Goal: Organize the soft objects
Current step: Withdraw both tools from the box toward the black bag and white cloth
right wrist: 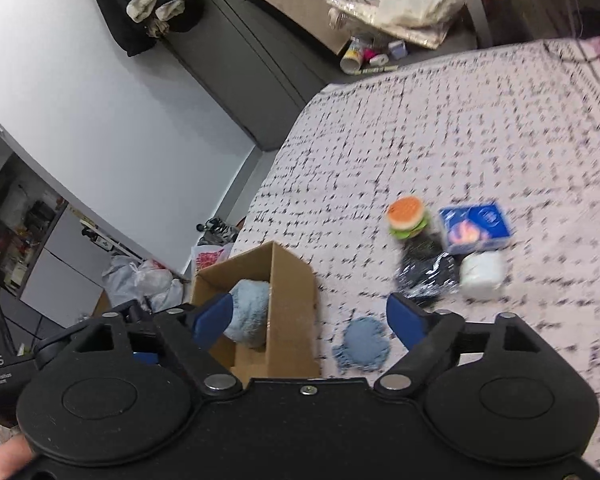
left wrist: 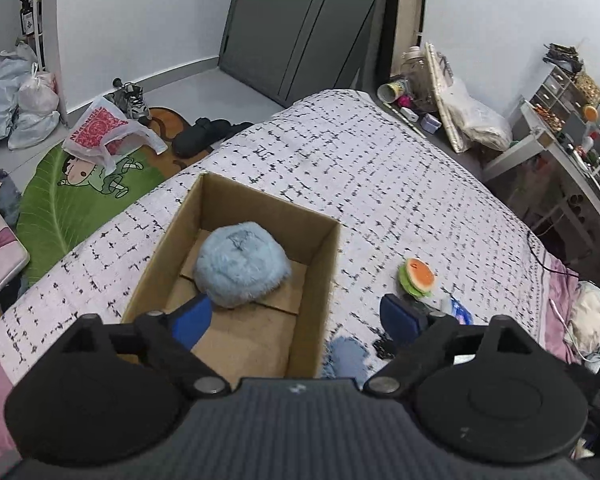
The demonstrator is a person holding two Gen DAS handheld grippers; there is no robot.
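Observation:
A fluffy light-blue plush (left wrist: 242,264) lies inside an open cardboard box (left wrist: 324,276) on the patterned bed cover. My left gripper (left wrist: 298,316) hangs above the box's near end, jaws wide apart and empty, with one blue pad (left wrist: 194,318) over the box. In the right wrist view the same plush (right wrist: 250,310) shows in the box (right wrist: 292,312). My right gripper (right wrist: 310,320) is open and holds nothing. A toy burger (right wrist: 408,216), a blue packet (right wrist: 474,226), a white roll (right wrist: 482,274), a dark crinkled bag (right wrist: 428,276) and a small blue cloth (right wrist: 362,346) lie on the bed.
The bed cover (left wrist: 360,168) stretches ahead of the box. On the floor to the left are a green leaf rug (left wrist: 80,200), plastic bags (left wrist: 104,132) and shoes (left wrist: 208,134). A cluttered desk (left wrist: 572,148) stands on the right. A grey wardrobe (left wrist: 300,28) is behind.

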